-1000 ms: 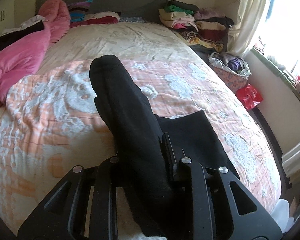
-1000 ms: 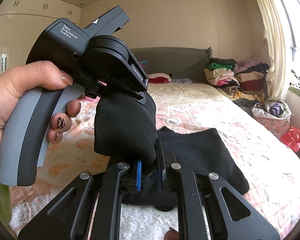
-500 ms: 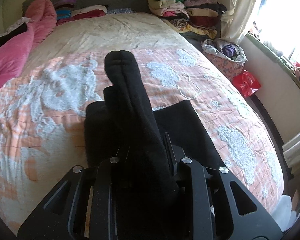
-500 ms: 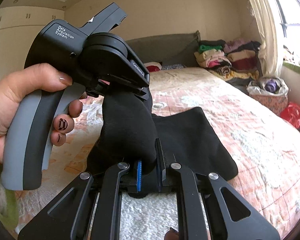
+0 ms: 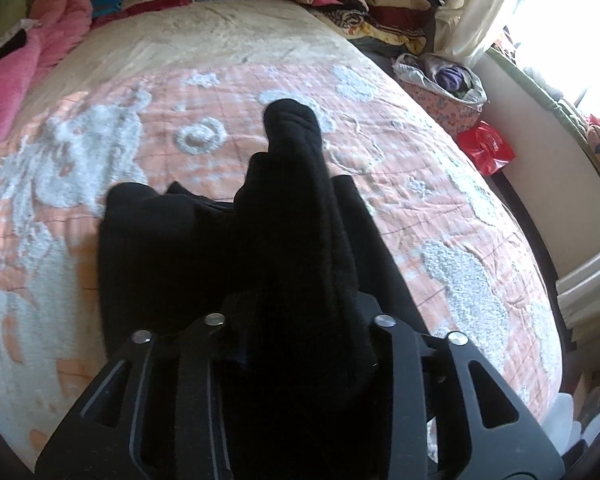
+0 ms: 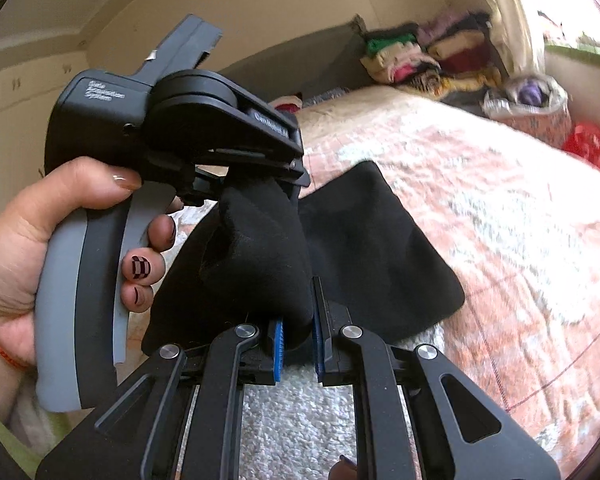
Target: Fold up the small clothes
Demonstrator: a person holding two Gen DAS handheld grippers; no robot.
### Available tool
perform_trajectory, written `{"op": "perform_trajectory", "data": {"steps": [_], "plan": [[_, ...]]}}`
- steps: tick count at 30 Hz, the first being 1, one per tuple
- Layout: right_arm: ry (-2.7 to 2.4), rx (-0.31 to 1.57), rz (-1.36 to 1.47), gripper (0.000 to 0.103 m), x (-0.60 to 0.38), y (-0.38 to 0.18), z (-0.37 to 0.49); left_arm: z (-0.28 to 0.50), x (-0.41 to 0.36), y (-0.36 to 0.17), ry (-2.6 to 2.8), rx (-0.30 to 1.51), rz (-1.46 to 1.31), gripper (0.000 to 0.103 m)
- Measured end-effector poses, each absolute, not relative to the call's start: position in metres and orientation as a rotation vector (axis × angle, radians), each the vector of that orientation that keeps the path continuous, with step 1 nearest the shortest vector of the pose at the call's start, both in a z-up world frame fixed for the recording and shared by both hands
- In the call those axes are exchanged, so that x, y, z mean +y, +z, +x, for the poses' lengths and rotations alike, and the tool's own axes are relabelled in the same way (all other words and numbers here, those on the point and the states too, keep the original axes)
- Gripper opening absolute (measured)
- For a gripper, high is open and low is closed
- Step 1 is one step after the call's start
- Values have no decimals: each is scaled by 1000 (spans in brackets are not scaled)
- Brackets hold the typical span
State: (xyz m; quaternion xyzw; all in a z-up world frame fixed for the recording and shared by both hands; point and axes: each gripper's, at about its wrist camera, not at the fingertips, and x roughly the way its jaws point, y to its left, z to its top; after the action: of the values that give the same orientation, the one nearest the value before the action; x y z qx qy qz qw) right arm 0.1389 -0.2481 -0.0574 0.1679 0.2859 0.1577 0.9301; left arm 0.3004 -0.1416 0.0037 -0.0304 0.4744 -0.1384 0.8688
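**Between two grippers, one black garment is coming down onto the bed**

Between the fingers of both grippers, one black garment is hanging and partly lying on the bed. There are two grippers, one garment, one hand in view, one red bag and one patterned basket far beyond the fingertips.

The right gripper is clenching a thick fold of the cloth between its blue pads. The left gripper is being held by a hand just ahead of the right fingers. Its jaws have just been opening, and the cloth is still sitting between them; in the left wrist view the fabric is covering the fingers, so I cannot tell if the pads are still pressing.

Compared with one second ago, both grippers are standing lower and closer to the bed. More of the garment is now lying flat in front of the left fingers, where before mostly the bedcover was showing.

The garment is looking thick, soft and matte, like fleece. One bunched ridge is rising ahead of the left fingers, and a flat panel is spreading to the right of the right fingers on the orange and white bedcover.
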Motion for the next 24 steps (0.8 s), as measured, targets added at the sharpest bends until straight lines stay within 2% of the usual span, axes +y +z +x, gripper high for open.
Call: {"op": "perform_trajectory", "data": {"steps": [3, 5, 12, 15, 17, 19, 24], "plan": [[330, 630, 417, 11, -258, -66, 145, 305, -147, -1, -333, 1004, -96, 42], [335, 649, 453, 15, -263, -70, 148, 303, -145, -1, -373, 995, -138, 59], [358, 707, 565, 27, -282, -80, 153, 281, -108, 11, -349, 917, -215, 60], [404, 731, 572, 44, -285, -74, 157, 268, -83, 12, -277, 874, -187, 60], [426, 736, 572, 67, -288, -66, 162, 261, -69, 10, -230, 861, -167, 60], [452, 747, 578, 71, -295, -58, 174, 252, -55, 3, -203, 859, -174, 60], [488, 834, 621, 71, -304, -53, 225, 244, -48, -12, -196, 880, -163, 60]]}}
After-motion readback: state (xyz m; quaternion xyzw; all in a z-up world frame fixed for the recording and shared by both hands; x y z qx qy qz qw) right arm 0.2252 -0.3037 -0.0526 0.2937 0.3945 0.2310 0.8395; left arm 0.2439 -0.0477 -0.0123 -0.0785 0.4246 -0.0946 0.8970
